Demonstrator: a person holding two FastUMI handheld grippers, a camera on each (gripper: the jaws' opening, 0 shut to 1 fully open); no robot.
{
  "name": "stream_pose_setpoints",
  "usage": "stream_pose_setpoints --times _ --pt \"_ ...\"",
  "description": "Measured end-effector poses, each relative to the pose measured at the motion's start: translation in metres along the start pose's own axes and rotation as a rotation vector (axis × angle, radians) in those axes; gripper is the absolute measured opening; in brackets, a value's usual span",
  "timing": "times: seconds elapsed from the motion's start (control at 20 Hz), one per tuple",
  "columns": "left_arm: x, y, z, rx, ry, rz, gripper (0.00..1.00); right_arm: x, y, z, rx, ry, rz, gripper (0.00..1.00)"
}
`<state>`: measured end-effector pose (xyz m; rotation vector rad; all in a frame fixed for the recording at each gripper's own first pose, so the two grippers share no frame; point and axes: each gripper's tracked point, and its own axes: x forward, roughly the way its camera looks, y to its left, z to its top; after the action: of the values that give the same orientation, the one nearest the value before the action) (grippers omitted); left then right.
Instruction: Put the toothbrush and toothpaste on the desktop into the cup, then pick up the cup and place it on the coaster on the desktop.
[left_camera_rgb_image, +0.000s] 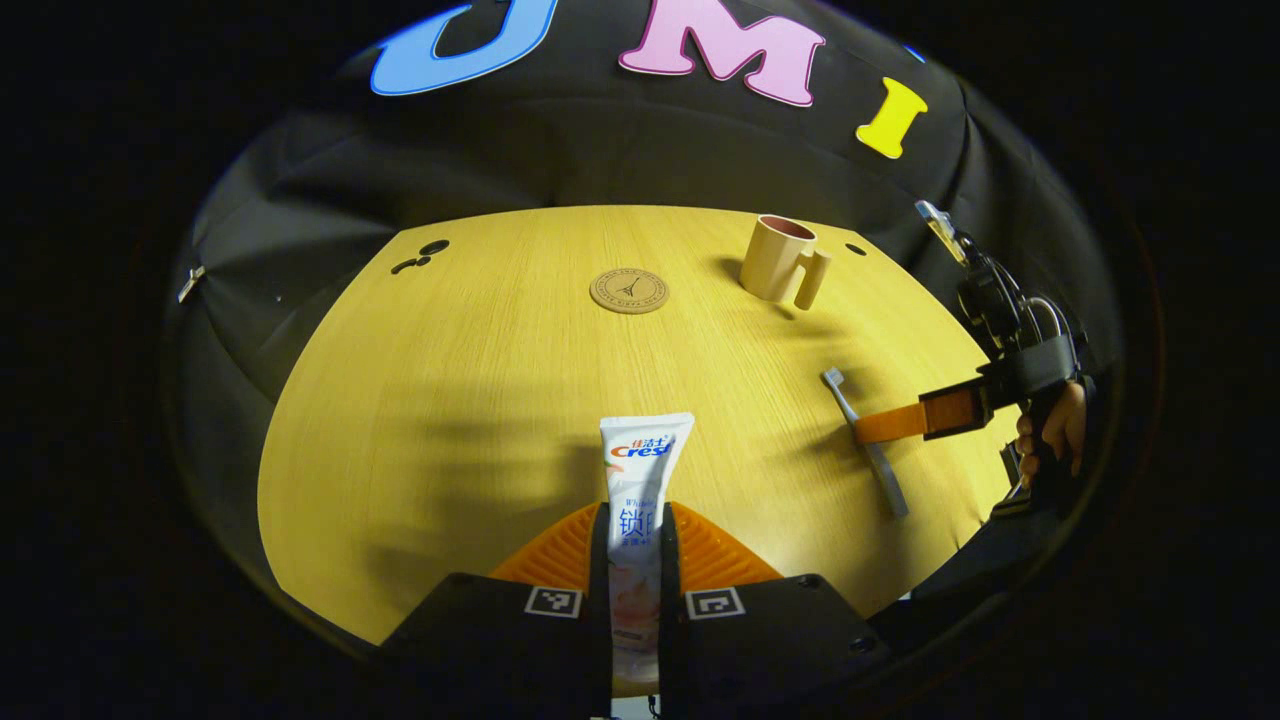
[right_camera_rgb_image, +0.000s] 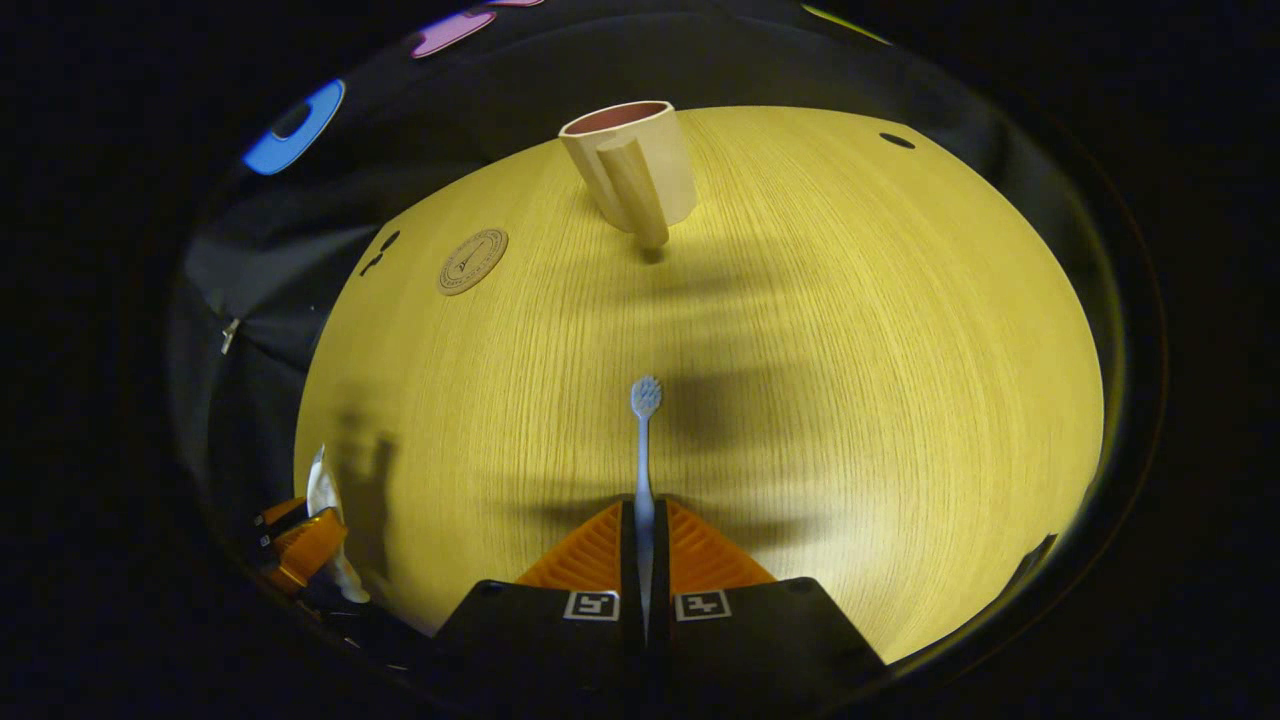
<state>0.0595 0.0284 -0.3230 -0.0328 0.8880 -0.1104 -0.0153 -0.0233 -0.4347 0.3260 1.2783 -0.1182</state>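
I have the left claw (left_camera_rgb_image: 634, 560) clenched on the toothpaste (left_camera_rgb_image: 640, 490) and the right claw (right_camera_rgb_image: 645, 560) clenched on the toothbrush (right_camera_rgb_image: 643, 450), both short of the cup (right_camera_rgb_image: 630, 165). I judge nothing is in yet. The cup stands right of the coaster (left_camera_rgb_image: 629, 291), on the counter (left_camera_rgb_image: 480, 380).

Dim booth, soft shadows, fisheye-warped edges, sharp.

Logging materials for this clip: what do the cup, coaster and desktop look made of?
The cup looks like matte beige plastic: smooth, uniform, no glaze shine, though ceramic can't be ruled out. The coaster seems cork or pressed wood: a flat tan disc with a dark printed design. The desktop appears to be light wood-grain laminate, with fine parallel lines and a soft sheen.
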Motion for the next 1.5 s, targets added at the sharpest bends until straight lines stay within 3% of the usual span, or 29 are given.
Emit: stream_pose_setpoints --times 0.25,0.4,0.95,1.5 --pt "0.001 -0.022 0.050 -0.035 -0.054 0.011 0.23 -0.021 -0.019 0.004 -0.070 -0.006 0.052 0.05" --pt "0.001 -0.041 0.091 -0.049 -0.113 0.001 0.23 -0.038 -0.024 0.015 -0.048 -0.023 0.099 0.05" --pt "0.048 -0.116 0.246 -0.060 -0.347 -0.049 0.23 -0.086 -0.056 0.092 -0.026 -0.158 0.221 0.05" --pt "0.125 -0.169 0.364 -0.036 -0.603 -0.157 0.23 -0.094 -0.091 0.127 -0.018 -0.245 0.239 0.05"
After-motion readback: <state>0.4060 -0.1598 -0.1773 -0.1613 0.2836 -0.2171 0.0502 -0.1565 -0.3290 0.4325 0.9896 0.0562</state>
